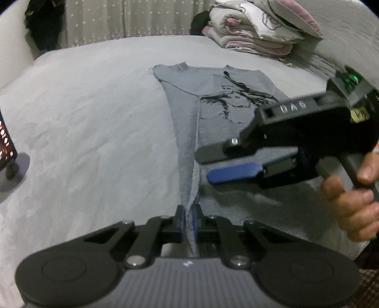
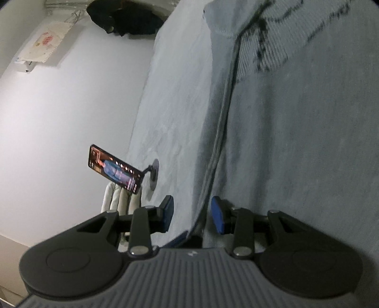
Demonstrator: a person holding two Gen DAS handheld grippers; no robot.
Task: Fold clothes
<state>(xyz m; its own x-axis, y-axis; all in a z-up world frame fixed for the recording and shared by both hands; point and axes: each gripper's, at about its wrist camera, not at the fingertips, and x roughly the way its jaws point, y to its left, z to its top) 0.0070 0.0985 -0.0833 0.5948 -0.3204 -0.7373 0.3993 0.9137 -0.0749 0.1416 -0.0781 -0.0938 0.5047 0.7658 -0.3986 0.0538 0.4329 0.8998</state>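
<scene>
A grey T-shirt with a black print lies on the pale bed sheet, its left side folded over toward the middle. My left gripper is shut on the shirt's near folded edge and lifts it into a ridge. My right gripper hovers open, turned sideways, just right of that ridge over the shirt. In the right wrist view the right gripper is open and the shirt's folded edge runs between its blue pads.
A stack of folded bedding sits at the far right of the bed. A phone on a stand is at the bed's left edge. A dark bundle is at the far left. A curtain hangs behind the bed.
</scene>
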